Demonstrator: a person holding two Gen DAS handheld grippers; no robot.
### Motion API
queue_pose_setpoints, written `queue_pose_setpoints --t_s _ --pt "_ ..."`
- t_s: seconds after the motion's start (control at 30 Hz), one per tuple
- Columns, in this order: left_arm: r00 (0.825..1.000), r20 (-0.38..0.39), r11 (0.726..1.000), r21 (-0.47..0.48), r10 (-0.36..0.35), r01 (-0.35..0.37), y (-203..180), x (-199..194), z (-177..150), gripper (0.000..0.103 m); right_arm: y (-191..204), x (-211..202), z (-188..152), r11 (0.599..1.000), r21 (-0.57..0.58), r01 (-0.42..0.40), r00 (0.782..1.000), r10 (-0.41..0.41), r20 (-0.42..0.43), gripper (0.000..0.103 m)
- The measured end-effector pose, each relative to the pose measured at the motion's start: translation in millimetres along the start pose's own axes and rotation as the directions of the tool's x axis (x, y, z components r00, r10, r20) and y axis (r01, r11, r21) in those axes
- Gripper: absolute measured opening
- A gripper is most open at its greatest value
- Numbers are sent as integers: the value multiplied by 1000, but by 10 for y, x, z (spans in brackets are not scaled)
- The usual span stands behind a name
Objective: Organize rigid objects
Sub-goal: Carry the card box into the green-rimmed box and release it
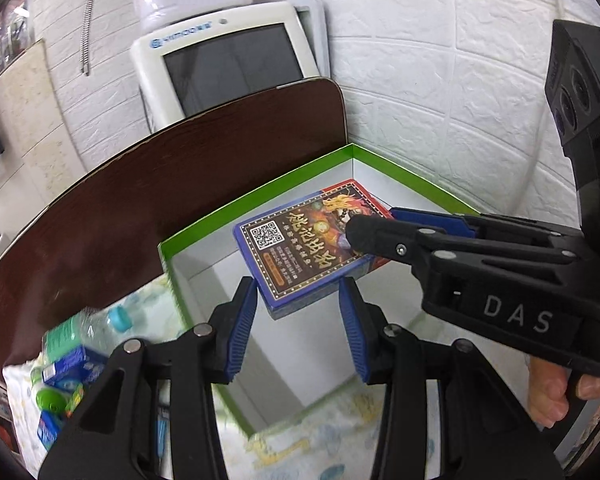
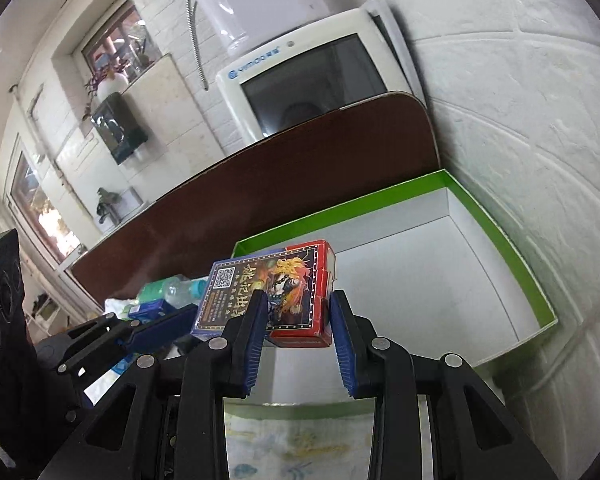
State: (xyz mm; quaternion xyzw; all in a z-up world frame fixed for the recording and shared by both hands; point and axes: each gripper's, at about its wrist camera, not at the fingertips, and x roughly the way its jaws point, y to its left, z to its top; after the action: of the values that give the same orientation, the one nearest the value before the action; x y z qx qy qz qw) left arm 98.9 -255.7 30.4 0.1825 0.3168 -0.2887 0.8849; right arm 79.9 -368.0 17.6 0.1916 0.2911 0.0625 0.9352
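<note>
Right hand-held gripper [image 2: 298, 312] is closed on a card box [image 2: 270, 294], its blue pads pressed against the red end of the pack, which is carried clear above the white floor of a green-rimmed cardboard tray [image 2: 512, 248]. From the left wrist view the same right unit [image 1: 352, 226] enters from the right side, a person's hand [image 1: 552, 392] on its handle, and the card box [image 1: 300, 252] hangs tilted over the tray's [image 1: 260, 196] far half, printed face with a square code and a dragon picture turned upward. Left hand-held gripper [image 1: 298, 312] has its jaws parted with nothing between the pads; the near corner of the pack lies just beyond its fingertips, apart from them. In the right wrist view that left unit [image 2: 160, 328] shows at the lower left, below and beside the pack. Tray sits on a patterned cloth [image 1: 320, 440] covering the counter, in the corner against a white textured wall [image 1: 440, 80]. Beyond the tray stands a dark brown board [image 1: 180, 168], and behind it a white-framed monitor [image 1: 228, 64]. On the cloth to the left of the tray lie a clear plastic bottle with a teal cap [image 1: 100, 320], a blue carton [image 1: 76, 364] and a green-capped item [image 1: 50, 400], blurred.
</note>
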Motion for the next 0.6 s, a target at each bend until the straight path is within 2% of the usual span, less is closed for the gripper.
queue_pose_setpoints --t_s 0.2,0.43,0.53,0.6 --pt "999 -52 999 45 -15 17 -31 428 232 41 -331 233 200 998 56 18 1000 -18 -2 34" --pt "990 -141 994 102 -30 45 -127 863 379 41 -523 470 355 992 79 101 995 -101 2 34" --pt "984 -171 989 126 -55 78 -215 985 381 41 -621 558 323 987 88 136 991 -134 -21 34" --pt "983 -165 981 160 -84 111 -315 967 379 40 -689 622 295 986 109 129 991 -124 -48 34"
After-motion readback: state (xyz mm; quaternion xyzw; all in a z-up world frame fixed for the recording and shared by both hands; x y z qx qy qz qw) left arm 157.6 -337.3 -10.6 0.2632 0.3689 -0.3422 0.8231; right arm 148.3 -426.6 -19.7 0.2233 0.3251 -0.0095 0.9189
